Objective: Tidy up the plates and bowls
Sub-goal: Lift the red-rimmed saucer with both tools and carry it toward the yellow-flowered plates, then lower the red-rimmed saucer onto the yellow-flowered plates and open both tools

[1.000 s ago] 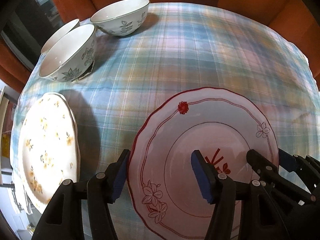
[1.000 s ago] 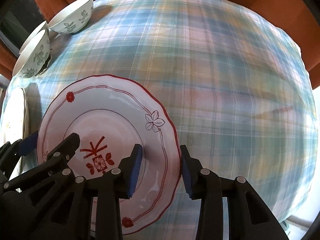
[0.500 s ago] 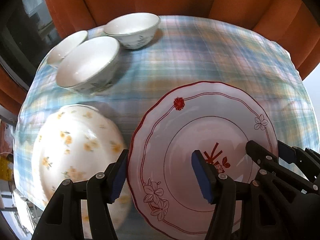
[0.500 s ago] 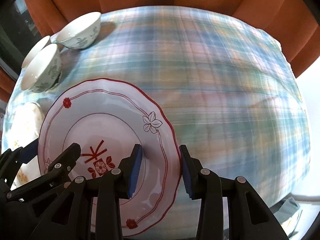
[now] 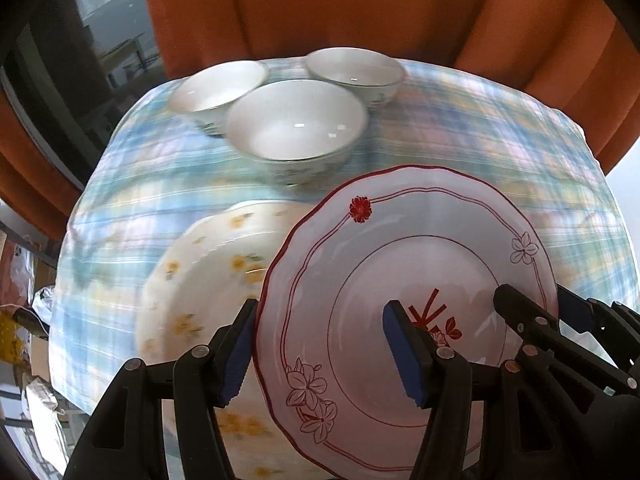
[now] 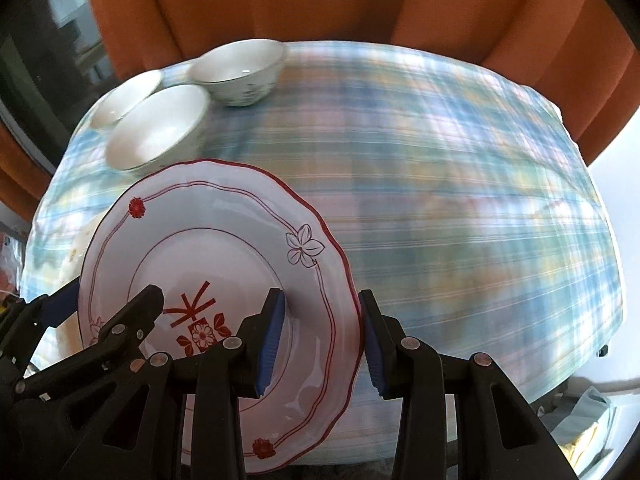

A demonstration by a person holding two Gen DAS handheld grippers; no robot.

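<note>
A white plate with a scalloped red rim and red flower marks [image 5: 420, 264] [image 6: 224, 248] hangs tilted above the table, carried between both grippers. My left gripper [image 5: 320, 344] [image 6: 104, 304] is shut on its left rim, blue pads on either side of the edge. On the opposite rim my right gripper [image 6: 320, 336] [image 5: 548, 312] is shut the same way. Below and to the left lies a cream plate with yellow flowers [image 5: 208, 280], partly hidden by the red-rimmed plate. Three white bowls with leaf prints [image 5: 296, 128] [image 5: 218, 88] [image 5: 354, 68] stand in a cluster at the far left of the table.
A blue plaid tablecloth [image 5: 480, 132] [image 6: 460, 200] covers the table; its right half carries nothing. Orange curtains [image 5: 360, 8] hang close behind the far edge. Clutter and foil-like wrapping [image 5: 40, 400] sit beyond the table's left edge.
Both grippers have carried the red-rimmed plate up and to the left. It now overlaps the yellow-flowered plate, and the bowls look nearer the middle of the views.
</note>
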